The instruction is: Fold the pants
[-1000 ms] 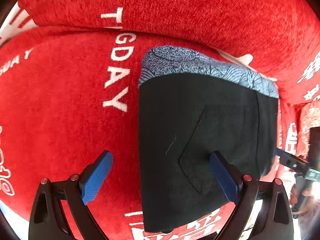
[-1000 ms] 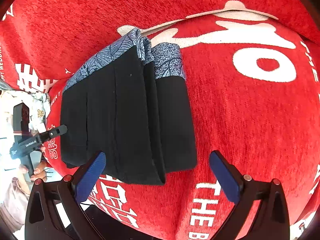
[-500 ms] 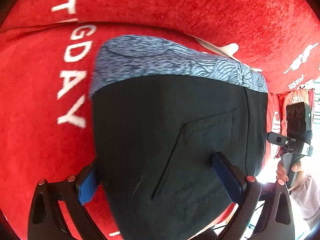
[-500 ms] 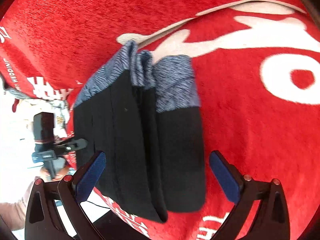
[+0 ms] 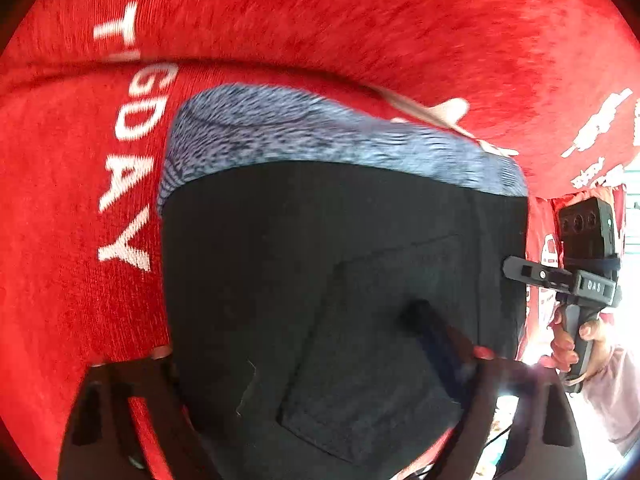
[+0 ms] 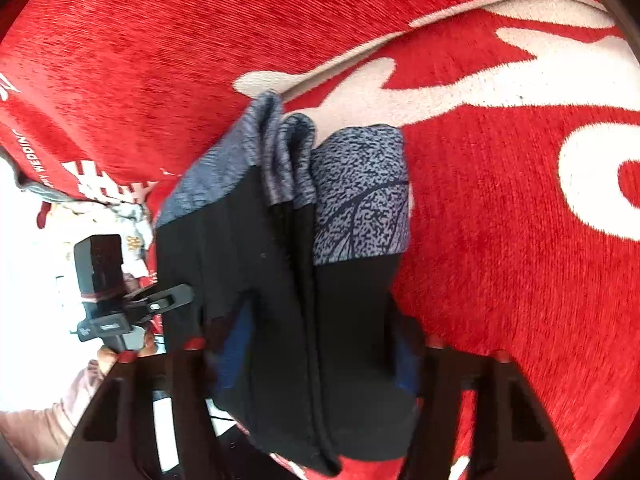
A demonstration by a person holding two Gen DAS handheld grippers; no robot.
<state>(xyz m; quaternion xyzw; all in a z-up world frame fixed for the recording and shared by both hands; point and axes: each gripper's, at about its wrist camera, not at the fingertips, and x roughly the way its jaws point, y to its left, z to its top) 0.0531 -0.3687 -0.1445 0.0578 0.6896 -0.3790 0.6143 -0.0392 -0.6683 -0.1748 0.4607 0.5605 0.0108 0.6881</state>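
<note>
Pants [image 5: 344, 280]: black, grey patterned waistband, folded stack on red lettered cloth [image 5: 80, 200].
Left tool [image 5: 296, 356]: jaws just closing around the stack's near end; grip not confirmed.
Right tool [image 6: 316, 356]: jaws just closing, pinching the near folded edge.
Advice: catch every layer, lift both ends together.
Left view only: back pocket [image 5: 372, 360].
Right view only: stacked fold layers.

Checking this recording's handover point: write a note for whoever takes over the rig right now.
Left claw: jaws have just been closing, pants between them at the near edge; blur hides whether the pads press.
Right claw: jaws have just been closing, now pinching the bundle's near end.
Pants: on the red cover, patterned waistband at the far end.
Done: folded into layers.
Left: probably a last fold or a lift.
</note>
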